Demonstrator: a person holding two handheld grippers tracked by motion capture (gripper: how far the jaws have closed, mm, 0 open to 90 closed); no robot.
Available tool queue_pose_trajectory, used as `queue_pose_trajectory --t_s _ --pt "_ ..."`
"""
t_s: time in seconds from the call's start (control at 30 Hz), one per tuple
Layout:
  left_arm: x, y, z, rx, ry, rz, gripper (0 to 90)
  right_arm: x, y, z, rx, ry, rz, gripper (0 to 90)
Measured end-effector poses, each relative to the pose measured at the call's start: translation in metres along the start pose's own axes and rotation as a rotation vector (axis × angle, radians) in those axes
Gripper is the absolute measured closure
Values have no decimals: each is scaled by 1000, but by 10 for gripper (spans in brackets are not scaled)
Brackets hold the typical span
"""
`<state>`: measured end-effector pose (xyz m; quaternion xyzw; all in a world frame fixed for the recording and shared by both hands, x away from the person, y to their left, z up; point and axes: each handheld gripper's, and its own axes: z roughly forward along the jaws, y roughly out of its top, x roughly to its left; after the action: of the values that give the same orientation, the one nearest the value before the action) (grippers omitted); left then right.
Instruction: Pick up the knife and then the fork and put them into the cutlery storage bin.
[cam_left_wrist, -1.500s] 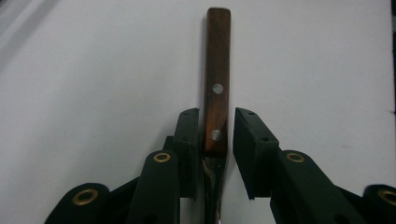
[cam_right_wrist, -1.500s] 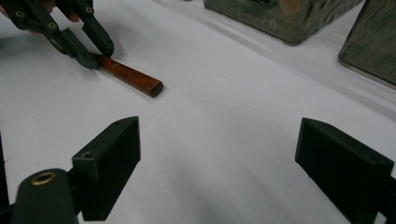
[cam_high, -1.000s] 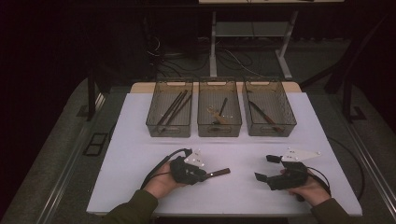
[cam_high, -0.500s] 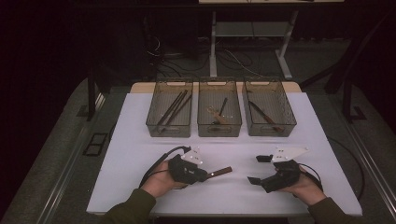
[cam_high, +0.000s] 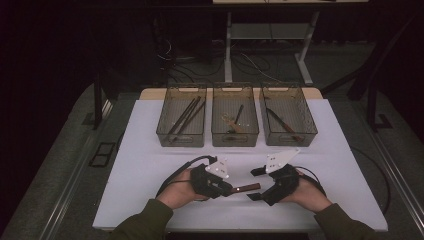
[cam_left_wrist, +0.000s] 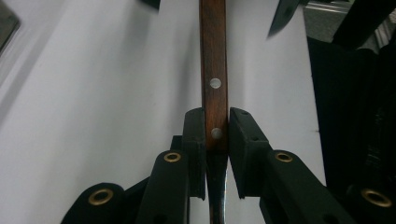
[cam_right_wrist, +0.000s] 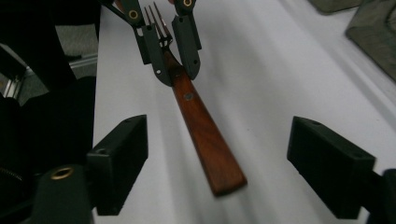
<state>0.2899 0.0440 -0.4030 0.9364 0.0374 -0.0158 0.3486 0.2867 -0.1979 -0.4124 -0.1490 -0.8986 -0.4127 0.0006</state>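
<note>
A fork with a brown riveted wooden handle (cam_right_wrist: 205, 135) is held level above the white table. My left gripper (cam_left_wrist: 216, 126) is shut on the handle near the tines (cam_right_wrist: 156, 21), and the handle (cam_high: 247, 188) points right toward my right gripper (cam_high: 257, 184). The right gripper (cam_right_wrist: 217, 154) is open, its pads (cam_right_wrist: 123, 154) wide on either side of the handle's free end and not touching it. Its jaws have just been closing, with that handle end between them.
Three clear bins stand in a row at the back of the white table top (cam_high: 150, 165): the left bin (cam_high: 180, 139) with dark long pieces, the middle bin (cam_high: 235, 140) and the right bin (cam_high: 290, 140) each with cutlery. A desk frame stands behind.
My right gripper has moved left, up to the fork's handle end. The left gripper has risen slightly with the fork in it.
</note>
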Motion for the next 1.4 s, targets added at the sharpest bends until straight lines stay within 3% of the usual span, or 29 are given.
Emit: queue_pose_trajectory --t_s 0.17,0.3,0.57,0.6,0.67,0.87,0.97,1.07,1.2,1.33,1.4 --pt "0 9 2 11 -9 49 772 -5 5 13 57 74 -49 386" --pt "-1 12 4 19 -21 57 772 -3 7 21 88 118 -78 515" --pt "-4 13 4 32 -43 73 771 1 8 23 105 155 -94 722" --pt "-6 12 4 33 -51 57 771 2 8 23 108 161 -92 728" --pt "-5 12 4 36 -50 84 771 2 8 23 114 169 -92 735" --pt "-6 12 6 32 -66 92 769 5 8 24 129 199 -79 753" --pt "-5 10 3 18 -65 104 767 5 8 24 115 191 -77 754" --pt "-4 7 0 -15 -55 83 743 3 9 21 97 193 -48 755" --pt "-1 -2 -7 -58 -16 42 568 1 7 15 76 167 -29 755" --pt "1 -17 -20 -147 30 -42 447 -3 4 11 68 134 -21 755" --pt "2 -26 -29 -192 75 -79 380 -4 2 8 62 123 -11 755"
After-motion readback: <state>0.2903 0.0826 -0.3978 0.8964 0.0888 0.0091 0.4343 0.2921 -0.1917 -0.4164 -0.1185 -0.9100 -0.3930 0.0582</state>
